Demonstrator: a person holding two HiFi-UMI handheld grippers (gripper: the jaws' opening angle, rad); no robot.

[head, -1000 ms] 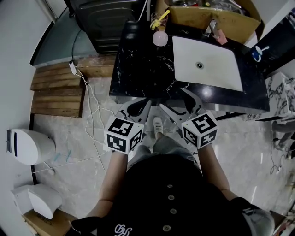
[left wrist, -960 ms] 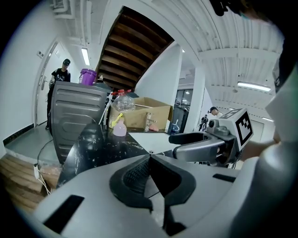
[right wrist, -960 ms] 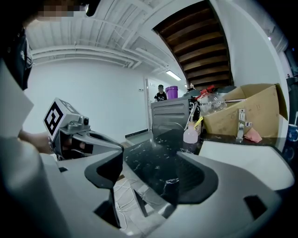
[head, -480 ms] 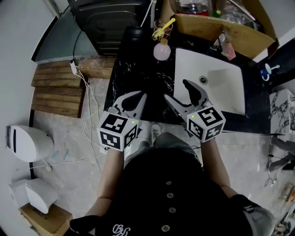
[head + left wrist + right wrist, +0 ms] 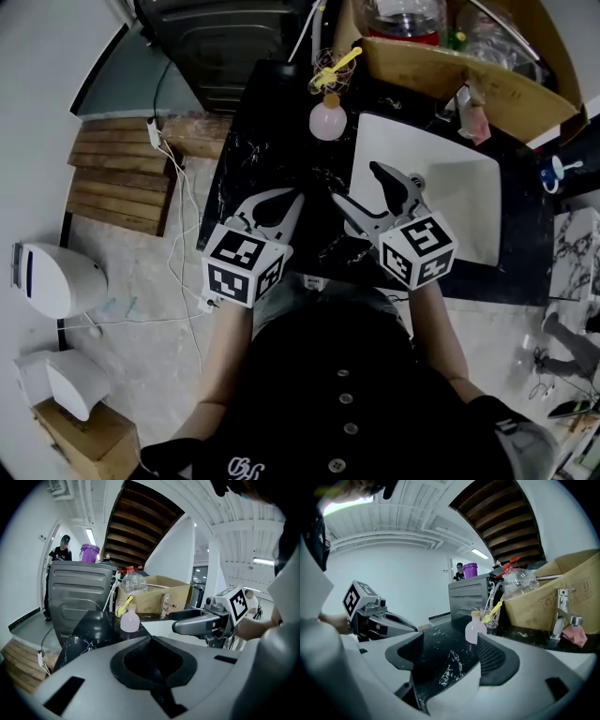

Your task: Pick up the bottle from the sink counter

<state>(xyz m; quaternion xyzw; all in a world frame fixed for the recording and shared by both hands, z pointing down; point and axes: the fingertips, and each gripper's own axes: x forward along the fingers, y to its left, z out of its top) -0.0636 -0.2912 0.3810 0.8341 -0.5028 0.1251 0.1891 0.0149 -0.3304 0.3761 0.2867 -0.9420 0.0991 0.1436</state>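
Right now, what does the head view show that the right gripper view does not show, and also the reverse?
Only the head view shows the pale floor with the brown wooden slat pallet and the white rounded plastic device. Only the right gripper view shows the purple plastic bucket above the grey metal machine, a distant person beside it and the long ceiling light. Both show the small pink round bottle upright on the black marble counter, the clear glass cup and the brown cardboard box.
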